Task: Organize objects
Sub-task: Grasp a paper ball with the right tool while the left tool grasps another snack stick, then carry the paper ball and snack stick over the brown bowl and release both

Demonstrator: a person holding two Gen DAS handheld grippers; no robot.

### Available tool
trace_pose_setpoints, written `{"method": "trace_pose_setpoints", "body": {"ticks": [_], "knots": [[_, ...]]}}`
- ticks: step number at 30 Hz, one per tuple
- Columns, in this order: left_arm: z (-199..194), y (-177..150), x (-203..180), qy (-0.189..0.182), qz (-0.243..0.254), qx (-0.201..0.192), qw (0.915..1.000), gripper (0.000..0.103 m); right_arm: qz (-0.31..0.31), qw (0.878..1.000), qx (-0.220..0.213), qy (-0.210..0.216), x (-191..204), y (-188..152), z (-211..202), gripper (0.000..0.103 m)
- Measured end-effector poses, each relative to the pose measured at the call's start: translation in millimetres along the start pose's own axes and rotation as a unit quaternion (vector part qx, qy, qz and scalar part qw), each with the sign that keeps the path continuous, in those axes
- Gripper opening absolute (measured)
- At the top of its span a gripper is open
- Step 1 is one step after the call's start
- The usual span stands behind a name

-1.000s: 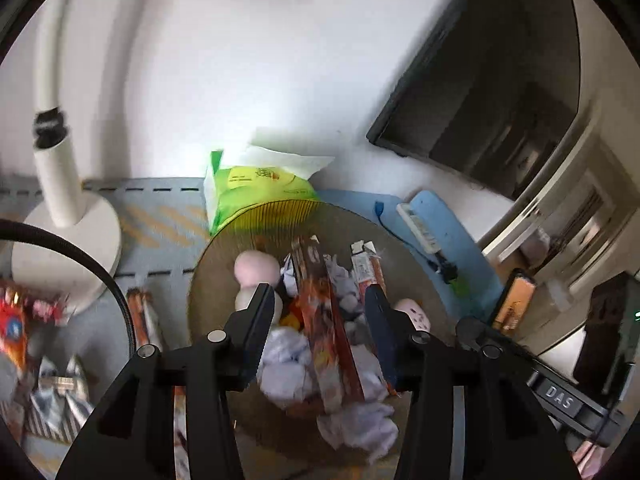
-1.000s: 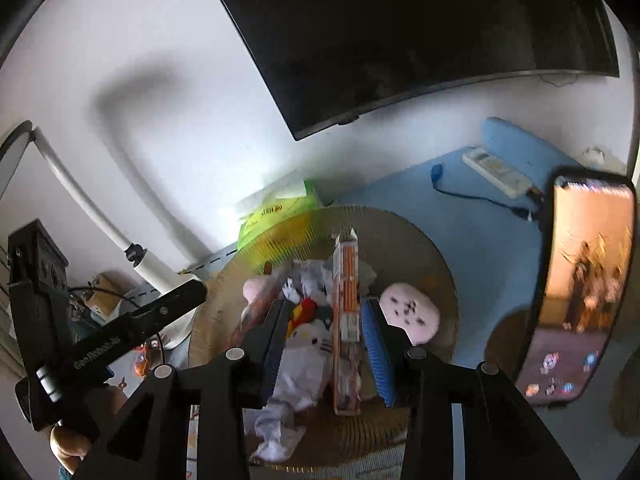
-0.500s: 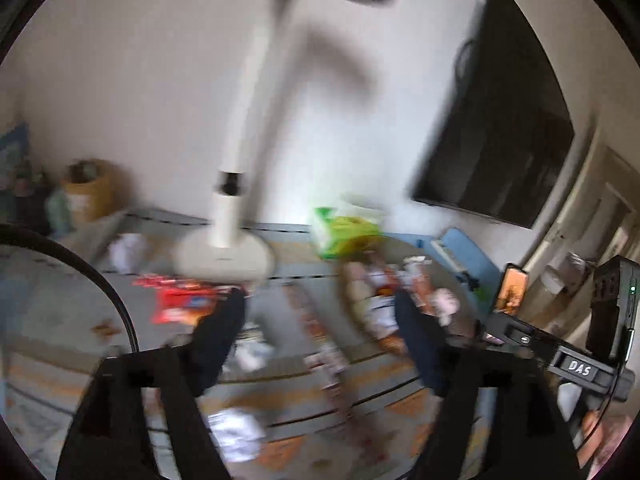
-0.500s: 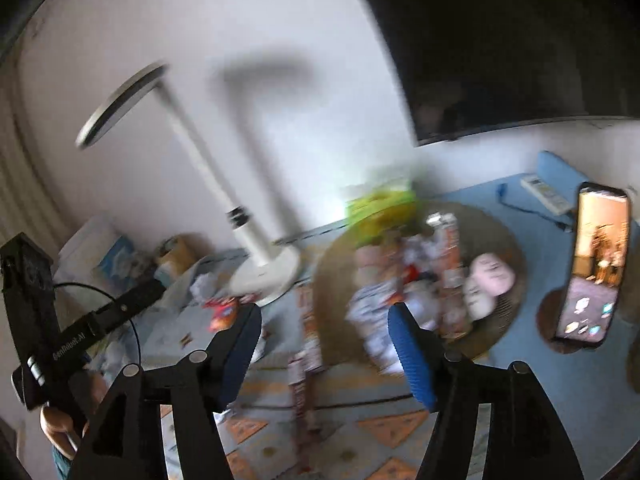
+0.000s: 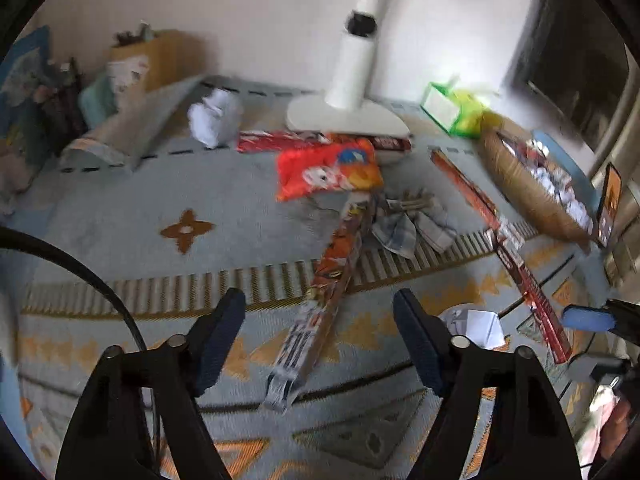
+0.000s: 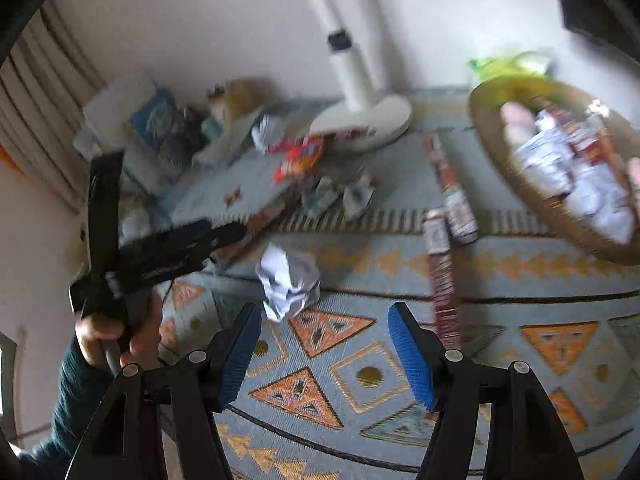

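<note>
My left gripper (image 5: 320,308) is open and empty, low over the patterned rug, with a long orange-and-silver box (image 5: 320,300) lying between its jaws on the floor. My right gripper (image 6: 326,320) is open and empty, just behind a crumpled white paper ball (image 6: 288,280). A round woven basket (image 6: 496,160) at the right holds paper balls, boxes and pink toys; it also shows in the left wrist view (image 5: 524,192). A long red box (image 5: 516,256) lies right of the left gripper, and in the right wrist view (image 6: 440,272).
A white lamp base (image 5: 348,116) stands at the back with a red snack bag (image 5: 328,170) and a crumpled cloth (image 5: 412,220) in front. A paper ball (image 5: 212,116) lies back left. Clutter and boxes (image 6: 152,132) line the left wall. A phone (image 5: 610,204) stands right.
Both grippers have pulled back from over the basket, opened wide and swung left and down over the rug. The basket now sits at the right of both views.
</note>
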State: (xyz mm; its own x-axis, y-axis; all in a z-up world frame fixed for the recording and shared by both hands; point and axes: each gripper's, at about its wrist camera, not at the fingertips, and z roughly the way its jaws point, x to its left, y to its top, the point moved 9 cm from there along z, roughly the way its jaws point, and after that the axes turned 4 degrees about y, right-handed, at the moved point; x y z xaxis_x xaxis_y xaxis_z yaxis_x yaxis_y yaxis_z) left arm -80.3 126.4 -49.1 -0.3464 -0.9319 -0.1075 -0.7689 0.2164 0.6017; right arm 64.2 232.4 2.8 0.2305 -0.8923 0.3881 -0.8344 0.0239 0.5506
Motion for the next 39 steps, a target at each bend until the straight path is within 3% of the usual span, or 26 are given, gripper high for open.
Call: {"method": "trace_pose_setpoints", "body": {"ticks": [3,5,8,17,18,19,28,30,31,34,38,39], "knots": [[11,2,-5,0.0,0.019,0.015,0.9997,0.049,0.002,1.0,0.012,0.009,3,-1,22,0.065],[21,0,-7,0.002,0.033,0.03,0.999,0.024,0.007,1.0,0.018,0.018,4,1,35,0.065],[18,-4,-10,0.002,0.039,0.028,0.9988,0.019,0.007,0.999,0.03,0.018,6,5,51,0.065],[-25,-41,-5,0.014,0.001,0.022,0.9997,0.016,-0.007,0.999,0.041,0.016,24,7,85,0.062],[-29,-47,-3,0.016,-0.002,0.022,0.9996,0.016,-0.012,0.999,0.035,0.01,25,6,84,0.047],[-34,-54,-1,0.019,-0.007,0.022,0.9996,0.016,-0.016,0.999,0.031,0.008,26,5,83,0.044],[-60,-91,-12,0.021,-0.012,0.022,0.9995,0.016,-0.075,0.996,0.038,-0.018,26,-30,43,0.045],[-58,-94,-14,0.026,-0.012,0.023,0.9993,0.025,-0.092,0.994,0.044,-0.039,20,-38,35,0.045],[-56,-95,-14,0.032,-0.013,0.022,0.9992,0.035,-0.096,0.993,0.045,-0.05,16,-40,32,0.045],[-51,-92,-15,0.048,-0.01,0.019,0.9986,0.037,-0.09,0.993,0.058,-0.054,7,-46,30,0.049],[-48,-89,-16,0.054,-0.009,0.015,0.9984,0.04,-0.065,0.995,0.069,-0.031,1,-53,31,0.069],[-47,-89,-17,0.058,-0.007,0.011,0.9982,0.04,-0.064,0.995,0.067,-0.03,1,-55,30,0.069]]}}
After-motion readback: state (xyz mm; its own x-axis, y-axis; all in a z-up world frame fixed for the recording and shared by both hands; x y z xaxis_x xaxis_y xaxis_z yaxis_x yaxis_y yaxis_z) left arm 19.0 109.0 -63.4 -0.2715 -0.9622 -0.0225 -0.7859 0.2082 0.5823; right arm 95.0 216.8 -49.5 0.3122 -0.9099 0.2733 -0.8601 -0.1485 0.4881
